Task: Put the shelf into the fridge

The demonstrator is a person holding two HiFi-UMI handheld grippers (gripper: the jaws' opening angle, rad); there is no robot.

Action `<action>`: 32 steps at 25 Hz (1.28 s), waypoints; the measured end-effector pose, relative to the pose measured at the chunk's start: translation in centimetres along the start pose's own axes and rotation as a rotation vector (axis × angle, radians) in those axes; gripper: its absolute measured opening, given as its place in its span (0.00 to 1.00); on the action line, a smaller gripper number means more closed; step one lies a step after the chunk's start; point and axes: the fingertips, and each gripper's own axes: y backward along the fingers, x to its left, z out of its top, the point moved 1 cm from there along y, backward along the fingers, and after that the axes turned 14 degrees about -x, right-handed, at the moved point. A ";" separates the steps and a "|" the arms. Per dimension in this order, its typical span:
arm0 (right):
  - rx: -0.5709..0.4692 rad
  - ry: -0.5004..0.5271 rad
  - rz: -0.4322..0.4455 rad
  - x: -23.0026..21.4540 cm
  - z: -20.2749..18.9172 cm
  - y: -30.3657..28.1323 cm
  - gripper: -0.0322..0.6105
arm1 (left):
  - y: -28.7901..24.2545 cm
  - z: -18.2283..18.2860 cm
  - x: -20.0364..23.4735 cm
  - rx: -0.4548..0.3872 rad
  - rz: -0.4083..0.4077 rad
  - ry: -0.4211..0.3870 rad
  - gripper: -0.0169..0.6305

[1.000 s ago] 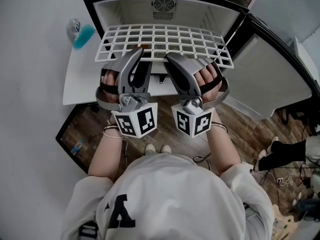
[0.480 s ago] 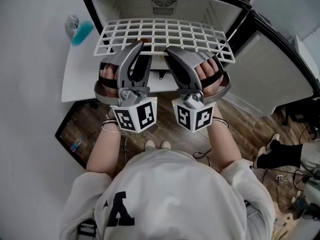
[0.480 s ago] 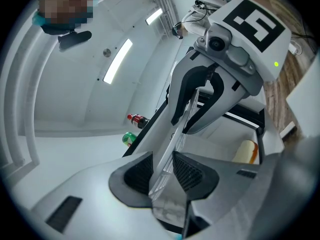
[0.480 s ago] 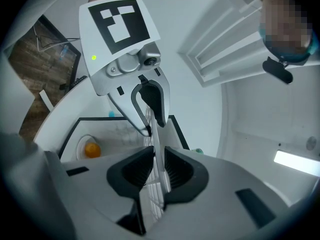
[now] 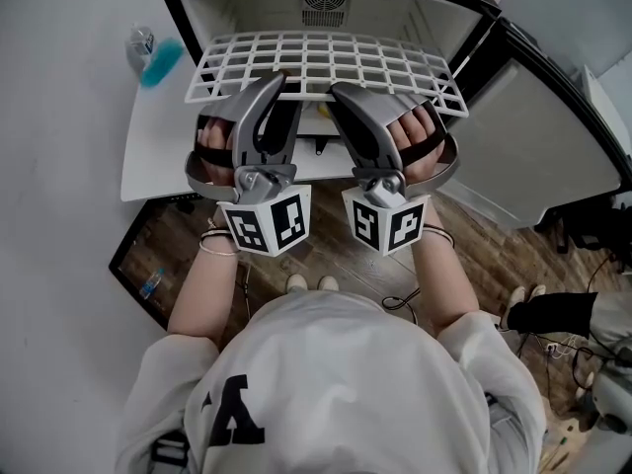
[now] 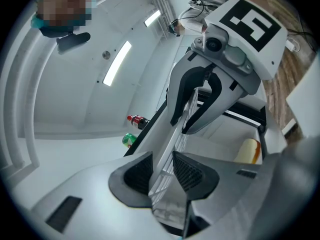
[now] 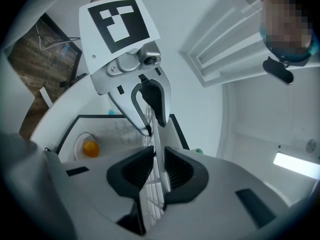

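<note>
The shelf (image 5: 326,62) – a white wire grid – is held flat at the mouth of the open fridge (image 5: 197,3). Its far part lies within the opening and its near edge is taken by both grippers. The jaws of the left gripper (image 5: 277,89) are closed almost fully, the dark pads pinched on the front wires of the grid. The same is seen at the right gripper (image 5: 338,93), where only the thin wire edge parts the pads. The two grips sit side by side near the middle of the front edge, with the grid reaching well out to either side.

The shelf is judged to be light and stiff, so little sag is to be expected. The coated wire is probably smooth, though, and the whole length hangs out beyond the jaws – a tilt or a slip about the pinched wire is the likely fault. A hold on the front edge, spread somewhat wider, would be steadier. The side supports inside the fridge cannot be made out, so the height needed is not known.
</note>
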 end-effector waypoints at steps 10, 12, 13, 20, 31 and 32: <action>0.013 0.001 0.006 0.1 -0.2 -0.3 0.18 | -0.1 -0.2 -0.1 -0.021 0.003 -0.026 0.21; 0.016 0.004 0.006 0.1 -0.2 -0.3 0.18 | -0.1 -0.2 -0.1 -0.025 0.003 -0.026 0.21; 0.017 0.007 0.006 0.1 -0.2 -0.3 0.18 | -0.1 -0.2 -0.1 -0.027 0.004 -0.027 0.21; 0.023 0.005 0.009 0.3 -0.4 -0.5 0.18 | -0.1 -0.4 -0.2 -0.032 0.011 -0.028 0.21; 0.036 0.021 0.001 0.6 -0.6 -0.6 0.18 | 0.0 -0.4 -0.4 -0.060 0.013 -0.042 0.21; 0.037 0.025 -0.001 0.6 -0.6 -0.6 0.18 | -0.1 -0.4 -0.4 -0.061 0.013 -0.042 0.21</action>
